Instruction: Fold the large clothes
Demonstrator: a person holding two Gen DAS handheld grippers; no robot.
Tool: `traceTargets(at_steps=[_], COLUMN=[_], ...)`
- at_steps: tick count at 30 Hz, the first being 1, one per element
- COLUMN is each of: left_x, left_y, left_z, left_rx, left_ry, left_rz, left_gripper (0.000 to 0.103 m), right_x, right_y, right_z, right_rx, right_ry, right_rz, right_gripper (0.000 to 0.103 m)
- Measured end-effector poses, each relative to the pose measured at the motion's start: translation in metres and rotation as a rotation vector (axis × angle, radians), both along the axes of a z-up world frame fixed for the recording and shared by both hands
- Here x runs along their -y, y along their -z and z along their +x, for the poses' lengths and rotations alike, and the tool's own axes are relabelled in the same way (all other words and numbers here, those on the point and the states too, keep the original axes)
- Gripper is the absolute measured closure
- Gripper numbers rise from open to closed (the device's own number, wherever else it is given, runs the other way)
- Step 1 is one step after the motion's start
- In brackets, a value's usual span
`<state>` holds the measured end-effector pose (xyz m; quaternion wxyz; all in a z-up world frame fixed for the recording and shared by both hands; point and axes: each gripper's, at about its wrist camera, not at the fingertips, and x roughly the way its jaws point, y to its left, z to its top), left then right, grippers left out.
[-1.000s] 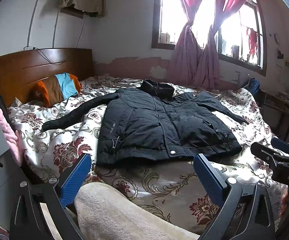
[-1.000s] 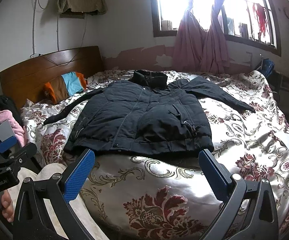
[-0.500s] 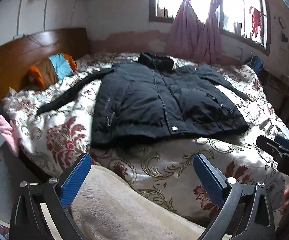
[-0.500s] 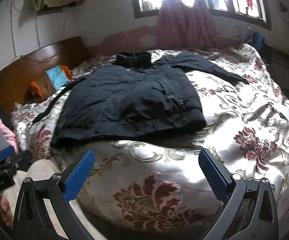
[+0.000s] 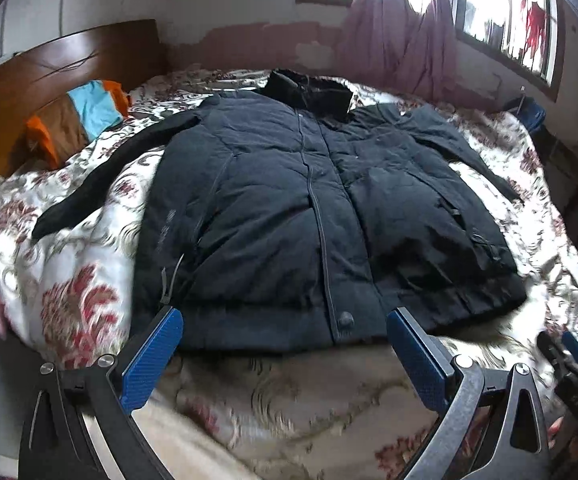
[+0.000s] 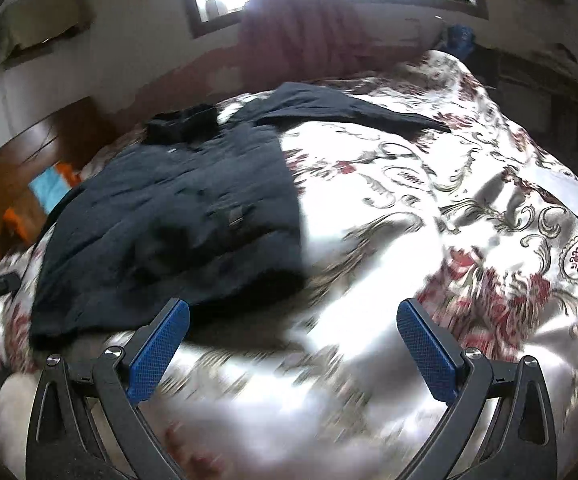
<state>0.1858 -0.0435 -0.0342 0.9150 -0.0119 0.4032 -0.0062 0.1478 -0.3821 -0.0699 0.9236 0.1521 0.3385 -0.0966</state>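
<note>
The jacket [image 5: 289,208] lies flat on the bed [image 5: 89,264], collar toward the window [image 5: 501,4], hem toward the near edge. One sleeve reaches left toward the pillow [image 5: 77,120] by the headboard [image 5: 49,68]; the other stretches right across the bedspread.

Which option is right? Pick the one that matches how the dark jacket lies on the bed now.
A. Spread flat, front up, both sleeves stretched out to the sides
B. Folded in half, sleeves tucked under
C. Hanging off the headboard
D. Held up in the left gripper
A: the dark jacket lies spread on the floral bedspread, zipper up, sleeves out to each side; both grippers are open and empty.
</note>
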Motion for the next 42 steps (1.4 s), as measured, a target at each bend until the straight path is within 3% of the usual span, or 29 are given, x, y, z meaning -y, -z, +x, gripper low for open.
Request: traceTargets(at_steps=[4,7,10,16,21,27,35,38,39,40,42], left_x=[0.006,0.012,0.024,0.068,0.104,0.145,0.178,0.178,0.178,0.178,0.177], left_y=[0.007,0.013,0.018,0.031,0.029,0.034,0.104,0.112,0.115,0.118,0.122], left_z=[0.042,0.076,0.105,0.187,0.260,0.338,0.369,0.370,0.370,0.371,0.372], left_rx=[-0.021,-0.019,0.032,0.067,0.101,0.112,-0.069,-0.075,-0.077,-0.078,-0.086], left_ry=[0.006,0.020,0.035,0.135,0.164,0.195,0.256,0.262,0.263,0.265,0.265], left_rz=[-0.007,-0.050,-0.065,-0.102,-0.169,-0.323,-0.339,-0.351,-0.356,-0.367,-0.391], left_gripper=[0.000,0.000,0.000,0.000,0.000,0.000,0.000,0.000,0.000,0.000,0.000], right_x=[0.041,0.076,0.103,0.124,0.148,0.185,0.223,0.233,0.235,0.234,0.231], right_y=[0.001,0.006,0.016,0.015,0.022,0.037,0.060,0.069,0.071,0.071,0.064], right_z=[0.044,0.095,0.149,0.243,0.305,0.340,0.365,0.370,0.373,0.374,0.379], right_rx=[0.025,0.038,-0.017,-0.081,-0.081,-0.123,-0.072,-0.042,-0.025,-0.018,-0.033], right_ry=[0.034,-0.024,-0.076,-0.048,-0.008,0.135,0.330,0.415,0.447,0.464,0.504], right_rz=[0.052,0.167,0.279,0.199,0.261,0.359,0.500,0.610,0.648,0.661,0.646], right_gripper=[0.001,0.001,0.001,0.001,0.001,0.001,0.001,0.002,0.009,0.033,0.056])
